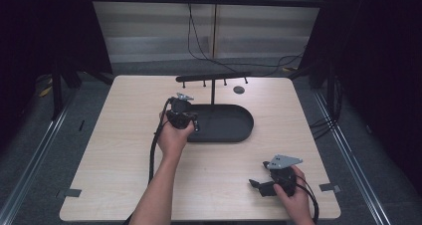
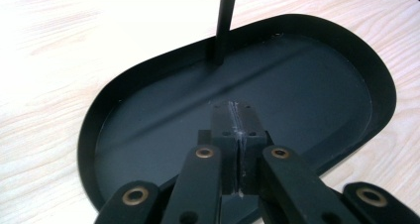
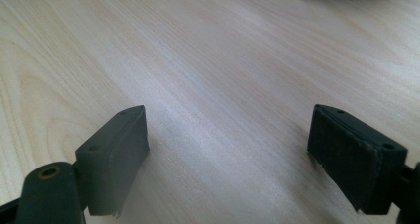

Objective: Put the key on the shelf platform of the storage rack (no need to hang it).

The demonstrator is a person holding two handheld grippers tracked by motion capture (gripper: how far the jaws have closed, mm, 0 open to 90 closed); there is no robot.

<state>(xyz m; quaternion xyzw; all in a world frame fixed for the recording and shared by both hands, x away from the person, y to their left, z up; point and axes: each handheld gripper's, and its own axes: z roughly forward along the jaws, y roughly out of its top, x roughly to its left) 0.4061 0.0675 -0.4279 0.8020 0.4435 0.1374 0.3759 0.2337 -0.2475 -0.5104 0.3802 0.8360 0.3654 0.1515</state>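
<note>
Worktop (image 1: 114,150) lies bare under your right hand-held gripper (image 1: 256,185), nearest you, its jaws spread wide with nothing between them. Farther out, your left hand-held gripper (image 2: 238,116) hangs with jaws pressed together, empty, over the near end of the black oval tray (image 2: 376,73). Beyond its tips, the tray's upright post (image 2: 224,26) rises.

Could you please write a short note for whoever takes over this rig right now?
Left gripper: jaws shut, nothing visible between them, hovering over the left end of the black oval tray.
Right gripper: jaws wide open, empty, low over bare table at the near right.
Tray: mid-table, looks empty; a thin post rises from its far side, carrying a crossbar with pegs.
Done: nothing visibly placed.
Left: likely whatever goes in the tray or on the pegs.
</note>
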